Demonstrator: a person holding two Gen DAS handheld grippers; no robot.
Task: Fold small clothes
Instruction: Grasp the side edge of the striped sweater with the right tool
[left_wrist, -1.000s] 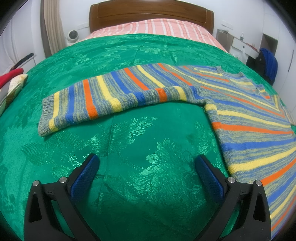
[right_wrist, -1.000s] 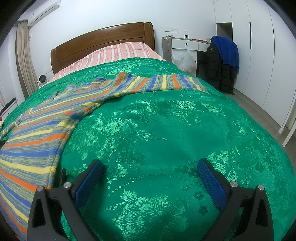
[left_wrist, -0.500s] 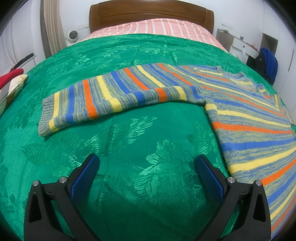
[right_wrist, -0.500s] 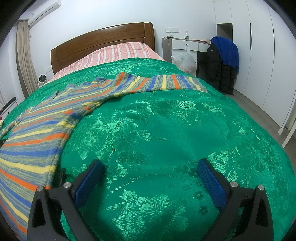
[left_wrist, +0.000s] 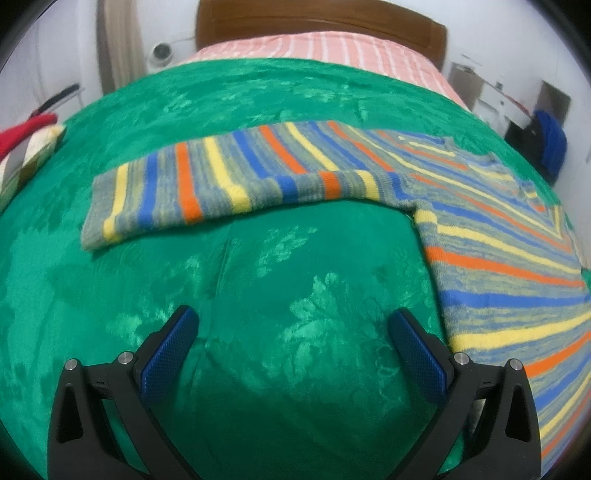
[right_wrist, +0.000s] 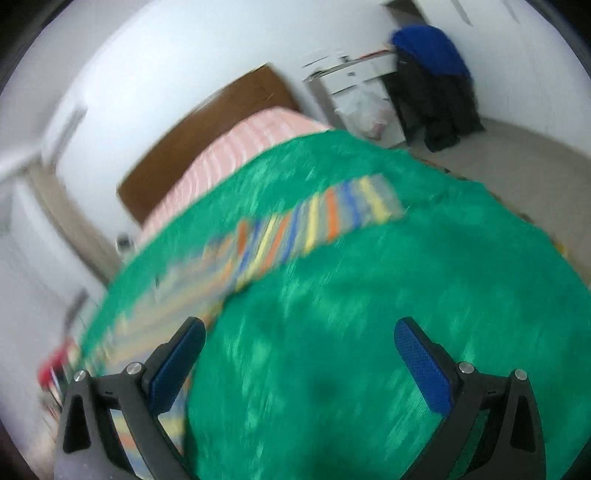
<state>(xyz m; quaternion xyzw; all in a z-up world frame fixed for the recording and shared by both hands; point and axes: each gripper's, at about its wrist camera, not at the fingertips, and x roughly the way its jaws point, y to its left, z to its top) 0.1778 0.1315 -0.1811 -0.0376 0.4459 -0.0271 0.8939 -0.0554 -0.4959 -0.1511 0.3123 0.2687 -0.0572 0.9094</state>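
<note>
Two grippers are hovering over the bed (left_wrist: 258, 92), and neither is holding anything: the left gripper (left_wrist: 293, 343) is showing its blue fingers (left_wrist: 170, 350) spread wide over bare green bedspread (left_wrist: 295, 266), and the right gripper (right_wrist: 299, 354) is likewise gaping, its fingers (right_wrist: 423, 369) well apart.

The striped sweater (left_wrist: 491, 236) is lying flat on the bedspread, body at the right of the left view, one sleeve (left_wrist: 192, 184) stretching out to the left, its cuff at the far left end. In the right view the other sleeve (right_wrist: 332, 214) is running far and to the right.

Risk lies mostly with the right side: its picture is smearing heavily and tilting, suggesting fast motion, so a grab now could miss the knit or catch the bedspread with it. Pinching bedspread along with a sleeve would drag the cover and skew the sweater. Thick knit could also slip from a shallow pinch.

The left gripper is sitting level and low, pointing toward the headboard (left_wrist: 321, 22). The right one is rolling sideways, aiming across the bed toward the far sleeve.
</note>
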